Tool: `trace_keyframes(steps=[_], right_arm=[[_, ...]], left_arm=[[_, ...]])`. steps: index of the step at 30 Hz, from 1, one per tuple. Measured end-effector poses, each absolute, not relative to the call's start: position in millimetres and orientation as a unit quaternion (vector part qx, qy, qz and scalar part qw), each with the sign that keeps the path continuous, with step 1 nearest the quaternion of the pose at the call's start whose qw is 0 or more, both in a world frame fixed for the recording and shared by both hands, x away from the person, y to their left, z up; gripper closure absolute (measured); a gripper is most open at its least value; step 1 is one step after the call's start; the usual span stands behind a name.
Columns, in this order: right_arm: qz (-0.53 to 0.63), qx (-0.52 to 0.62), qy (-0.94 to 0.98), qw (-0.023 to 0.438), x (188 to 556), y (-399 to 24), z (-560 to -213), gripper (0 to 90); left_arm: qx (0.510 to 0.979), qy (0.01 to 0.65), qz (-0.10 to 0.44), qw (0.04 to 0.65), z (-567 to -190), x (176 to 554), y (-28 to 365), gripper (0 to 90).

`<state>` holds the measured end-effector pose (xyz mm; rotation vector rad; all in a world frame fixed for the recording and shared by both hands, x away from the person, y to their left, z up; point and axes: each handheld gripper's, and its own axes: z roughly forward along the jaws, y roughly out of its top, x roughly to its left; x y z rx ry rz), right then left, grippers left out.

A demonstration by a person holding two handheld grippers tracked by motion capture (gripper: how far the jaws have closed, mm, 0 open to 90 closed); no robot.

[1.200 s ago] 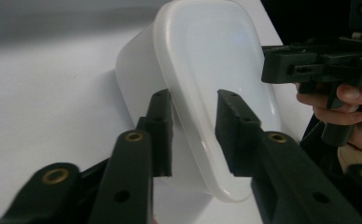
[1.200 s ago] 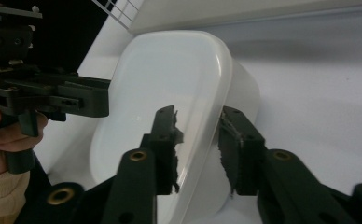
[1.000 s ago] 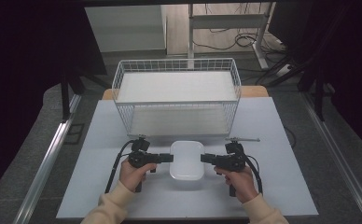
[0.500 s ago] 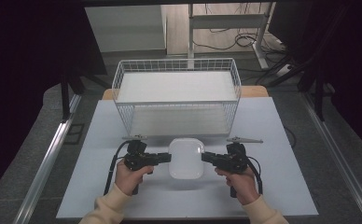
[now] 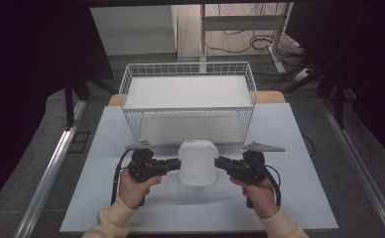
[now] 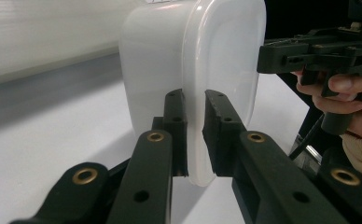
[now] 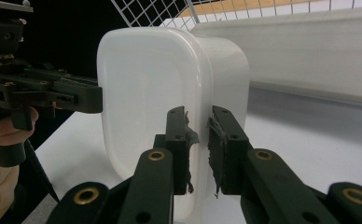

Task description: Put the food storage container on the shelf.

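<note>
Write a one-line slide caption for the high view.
Left tool and right tool clamp opposite rims of a white lidded container in front of a wire basket.

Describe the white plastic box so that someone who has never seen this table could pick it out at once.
On the pale table, just in front of the white wire basket, is a white plastic box. It is held at its rim between the left tool and the right tool. Solid, smooth and round-cornered, it is unlike the open-mesh basket behind.
</note>
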<state>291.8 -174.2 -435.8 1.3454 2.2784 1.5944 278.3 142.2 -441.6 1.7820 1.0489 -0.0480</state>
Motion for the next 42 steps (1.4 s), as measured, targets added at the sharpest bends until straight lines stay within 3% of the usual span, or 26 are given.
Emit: trace_keyframes(steps=[32, 42], right_arm=[[0.547, 0.401, 0.731, 0.073, 303, -171, -399, 78.7], [0.558, 0.372, 0.735, 0.099, 321, -166, -365, 78.9]], left_arm=[[0.742, 0.407, 0.022, 0.533, -403, 294, 147, 80.1], [0.737, 0.395, 0.044, 0.546, -373, 309, 151, 80.0]])
